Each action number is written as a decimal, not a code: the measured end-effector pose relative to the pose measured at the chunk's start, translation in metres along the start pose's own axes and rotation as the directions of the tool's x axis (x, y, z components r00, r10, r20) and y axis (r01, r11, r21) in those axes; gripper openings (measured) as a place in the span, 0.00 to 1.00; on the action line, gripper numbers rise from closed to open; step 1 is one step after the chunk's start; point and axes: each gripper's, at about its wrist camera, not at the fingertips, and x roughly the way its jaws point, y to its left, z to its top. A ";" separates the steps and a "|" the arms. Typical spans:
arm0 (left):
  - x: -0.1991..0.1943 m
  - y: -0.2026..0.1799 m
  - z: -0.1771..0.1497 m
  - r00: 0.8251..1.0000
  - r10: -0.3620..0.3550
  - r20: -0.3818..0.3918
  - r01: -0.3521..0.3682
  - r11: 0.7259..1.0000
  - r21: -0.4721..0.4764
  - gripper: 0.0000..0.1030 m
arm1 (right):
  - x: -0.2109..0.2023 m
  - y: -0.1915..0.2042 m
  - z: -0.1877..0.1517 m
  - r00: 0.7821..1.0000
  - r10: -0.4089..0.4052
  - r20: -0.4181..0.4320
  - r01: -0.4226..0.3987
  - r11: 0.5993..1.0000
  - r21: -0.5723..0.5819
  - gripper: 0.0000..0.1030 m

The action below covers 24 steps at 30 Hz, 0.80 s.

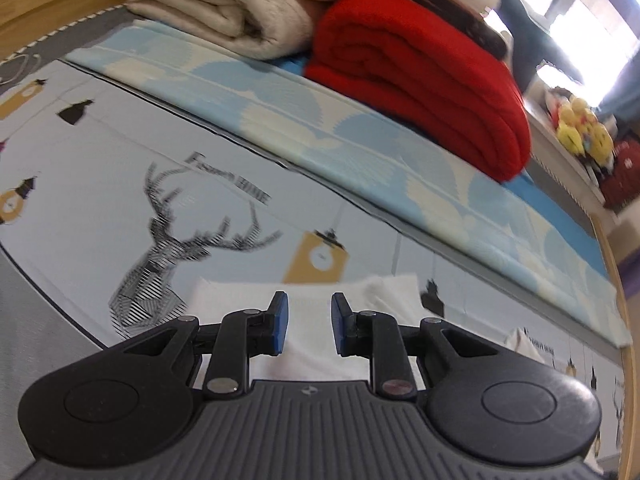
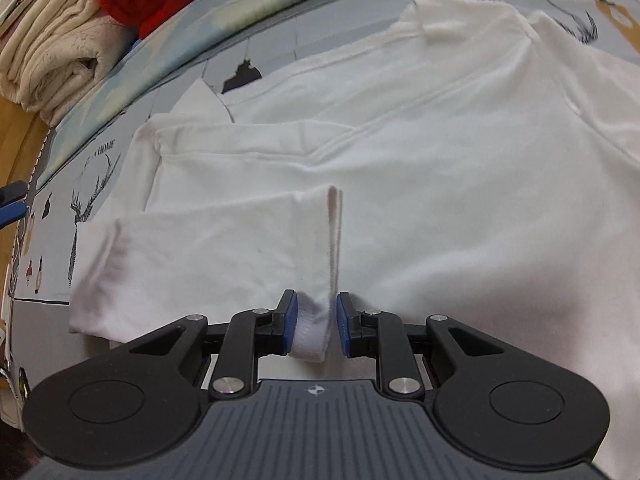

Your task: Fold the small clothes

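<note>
The right gripper [image 2: 317, 322] brackets the cuff of a folded-over sleeve [image 2: 200, 256], its jaws spread with a gap showing on the right side, so released rather than clenched. That sleeve belongs to the one white cotton shirt [image 2: 420, 184] lying flat on the deer-print bed sheet [image 1: 224, 152]. The left gripper [image 1: 308, 324] hovers parted and empty above the shirt's edge. Judging by this, a sleeve fold is in hand; next comes closing on the cuff or smoothing. Two folded blankets sit behind: one red [image 1: 420, 80], one cream [image 1: 224, 4].

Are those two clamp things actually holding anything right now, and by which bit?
The right tool has the white shirt's folded sleeve cuff between its open pads, not clamped. The left tool holds nothing.
</note>
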 end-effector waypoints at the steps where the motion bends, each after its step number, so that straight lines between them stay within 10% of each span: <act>1: -0.001 0.005 0.003 1.000 0.008 0.006 -0.008 1.000 -0.017 0.24 | -0.002 0.003 -0.001 1.000 0.001 0.005 -0.001 1.000 -0.017 0.09; 13: -0.007 0.020 0.016 0.999 0.027 0.025 -0.025 0.998 -0.065 0.24 | -0.098 0.013 0.053 0.938 0.115 0.327 -0.104 0.993 -0.050 0.01; 18: -0.004 0.019 0.015 1.000 0.026 0.013 -0.025 0.998 -0.065 0.24 | -0.114 -0.041 0.076 0.907 -0.214 0.362 0.216 0.976 0.036 0.00; 24: 0.004 0.009 0.011 1.000 0.021 -0.014 -0.022 0.999 -0.050 0.24 | -0.114 -0.095 0.084 0.890 -0.340 0.303 0.301 0.939 0.166 0.00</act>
